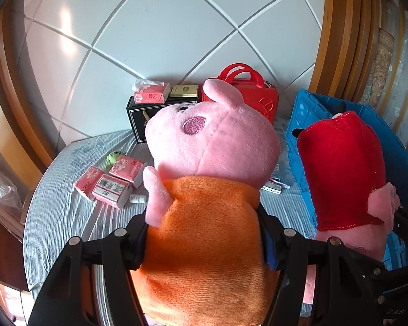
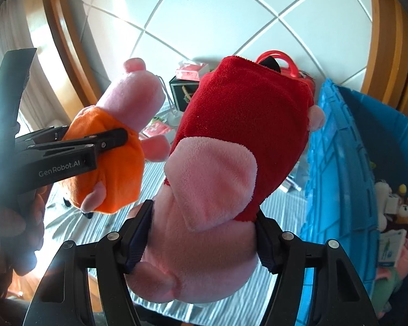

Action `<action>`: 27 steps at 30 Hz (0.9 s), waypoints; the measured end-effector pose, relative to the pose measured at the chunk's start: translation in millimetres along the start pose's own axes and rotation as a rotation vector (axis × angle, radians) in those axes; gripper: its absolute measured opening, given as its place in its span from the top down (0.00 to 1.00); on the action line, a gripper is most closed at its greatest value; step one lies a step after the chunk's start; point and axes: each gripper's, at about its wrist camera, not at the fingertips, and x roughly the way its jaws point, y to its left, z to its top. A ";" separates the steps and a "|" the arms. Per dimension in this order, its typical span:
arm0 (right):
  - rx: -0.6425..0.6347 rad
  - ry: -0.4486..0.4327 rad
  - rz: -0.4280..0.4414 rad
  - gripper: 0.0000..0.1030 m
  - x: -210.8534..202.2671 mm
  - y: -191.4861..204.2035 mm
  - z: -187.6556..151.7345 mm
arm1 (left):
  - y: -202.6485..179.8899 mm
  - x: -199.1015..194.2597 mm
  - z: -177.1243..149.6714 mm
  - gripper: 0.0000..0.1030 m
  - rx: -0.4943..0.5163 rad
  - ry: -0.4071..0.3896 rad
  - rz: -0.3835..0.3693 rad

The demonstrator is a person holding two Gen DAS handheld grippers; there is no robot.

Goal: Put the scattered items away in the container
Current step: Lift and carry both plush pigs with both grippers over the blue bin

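Left wrist view: you hold two pig plush toys above the striped bed, mid-carry. The blue crate (image 2: pixel 340 163) at the bed's right edge already holds small plush toys. Right gripper (image 2: pixel 201 240) clamps the red-dressed pig (image 2: pixel 247 114); left gripper (image 1: pixel 204 247) clamps the orange-dressed pig (image 1: pixel 204 217). Next, swing right and release over the crate. Tissue packs (image 1: pixel 111 182) remain on the bed.

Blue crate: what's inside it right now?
In the right wrist view, the blue crate already holds several small plush toys and a white-green box at its right side. The rest of the interior is cut off by the frame edge and the crate wall.
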 end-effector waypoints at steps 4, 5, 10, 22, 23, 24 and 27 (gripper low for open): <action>0.019 -0.023 -0.020 0.35 -16.5 -18.1 -0.6 | -21.9 -4.0 11.9 0.39 0.018 -0.021 -0.022; 0.025 -0.028 -0.025 0.35 -19.9 -22.5 -1.0 | -27.7 -4.8 15.0 0.39 0.023 -0.026 -0.028; 0.055 -0.048 -0.050 0.35 -36.4 -48.2 -3.5 | -56.7 -9.4 30.7 0.39 0.051 -0.051 -0.050; 0.128 -0.121 -0.102 0.35 -81.9 -100.0 -5.7 | -136.4 -14.8 61.8 0.39 0.154 -0.081 -0.105; 0.133 -0.127 -0.107 0.35 -86.1 -104.6 -6.7 | -144.4 -15.7 64.3 0.39 0.163 -0.083 -0.109; 0.137 -0.133 -0.111 0.35 -89.7 -109.0 -7.5 | -151.8 -15.9 66.5 0.39 0.171 -0.085 -0.113; 0.157 -0.149 -0.124 0.35 -100.6 -123.3 -10.3 | -174.7 -16.4 73.1 0.38 0.199 -0.093 -0.128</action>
